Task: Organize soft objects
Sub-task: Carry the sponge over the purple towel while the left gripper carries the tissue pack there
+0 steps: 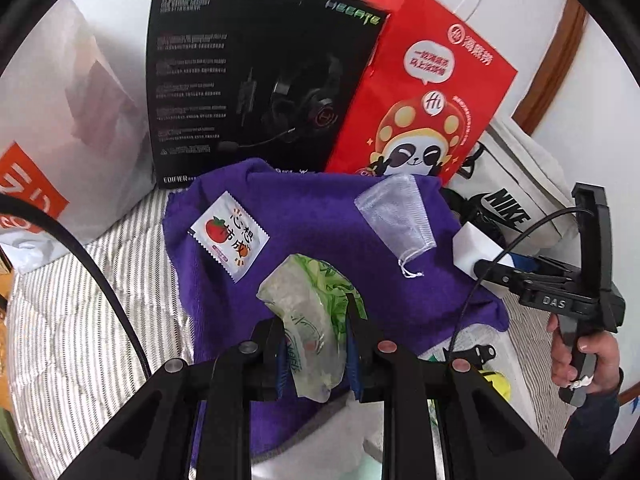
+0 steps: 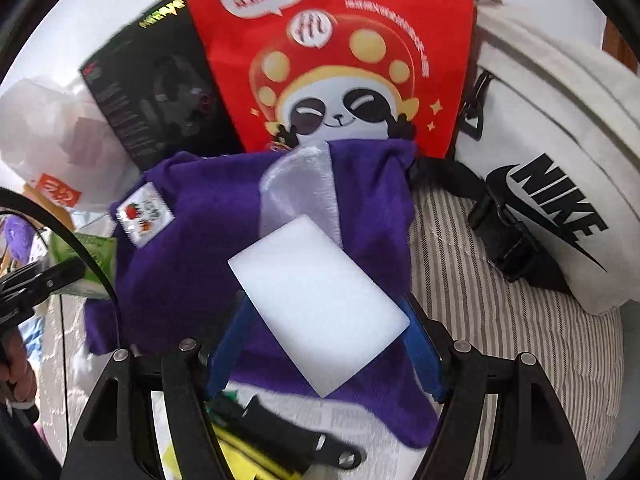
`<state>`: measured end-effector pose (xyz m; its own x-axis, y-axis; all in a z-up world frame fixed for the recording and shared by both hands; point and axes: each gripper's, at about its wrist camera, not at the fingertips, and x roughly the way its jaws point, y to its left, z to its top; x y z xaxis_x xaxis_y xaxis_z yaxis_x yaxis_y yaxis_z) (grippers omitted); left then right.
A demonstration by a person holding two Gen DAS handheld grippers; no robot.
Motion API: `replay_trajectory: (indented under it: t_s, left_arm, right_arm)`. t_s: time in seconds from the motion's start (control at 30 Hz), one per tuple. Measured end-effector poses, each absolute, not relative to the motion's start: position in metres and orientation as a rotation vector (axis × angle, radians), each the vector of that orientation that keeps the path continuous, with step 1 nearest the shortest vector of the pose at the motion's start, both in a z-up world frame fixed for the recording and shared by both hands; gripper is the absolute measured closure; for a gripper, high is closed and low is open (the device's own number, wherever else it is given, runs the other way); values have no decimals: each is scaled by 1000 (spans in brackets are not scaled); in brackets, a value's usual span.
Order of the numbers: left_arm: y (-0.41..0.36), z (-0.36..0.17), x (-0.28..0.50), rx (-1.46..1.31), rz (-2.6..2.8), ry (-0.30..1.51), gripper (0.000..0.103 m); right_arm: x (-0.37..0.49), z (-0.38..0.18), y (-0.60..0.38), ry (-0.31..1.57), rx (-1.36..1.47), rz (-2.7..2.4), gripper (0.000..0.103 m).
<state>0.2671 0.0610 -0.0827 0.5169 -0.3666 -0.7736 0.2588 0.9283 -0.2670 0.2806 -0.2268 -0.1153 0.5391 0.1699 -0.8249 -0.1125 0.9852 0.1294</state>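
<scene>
Over the purple towel (image 1: pixel 320 216), spread on a striped bed (image 1: pixel 100 280) as the gathering spot: left tool (image 1: pixel 316 344) clamped on a crinkly tissue pack (image 1: pixel 308 312), nearly closed around its thin middle, held above the towel's near edge. Right tool (image 2: pixel 324 336) set wide around a white sponge block (image 2: pixel 316 304), blue pads against its two long sides, block tilted and carried above the towel's near half. Already lying on the cloth: a wet-wipe sachet (image 1: pixel 230 236) toward the left, a sheer mesh pouch (image 1: pixel 396 212) toward the far right. Propped behind, probably only backdrop: a black headset box (image 1: pixel 256 80), a red paper bag (image 1: pixel 420 92), a white Nike bag (image 2: pixel 552 184). Likely aim: soft pieces grouped on the towel, both carried items presumably due to join the sachet and pouch in the free middle.
</scene>
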Motion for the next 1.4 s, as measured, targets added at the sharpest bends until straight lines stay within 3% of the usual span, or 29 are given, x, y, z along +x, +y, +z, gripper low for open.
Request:
replay_trajectory:
  t_s: [0.73,1.07,1.17,1.4]
  left_arm:
    - [57,-129,317,-137,-369,1020,79]
    - [66,-131,309,-111,-355,1029,72]
    - [66,-132,306,-88,-347,1043,62]
    - [65,-131,299,-28,-311,1060,55]
  right_arm:
    - [311,-162,-207,1033,-23,208,30]
    - [316,-167,-197,1023,-52,232,30]
    - [317,-168,-196,1029,-53,235,30]
    - [313,-163,-201,1048,-79,231,30]
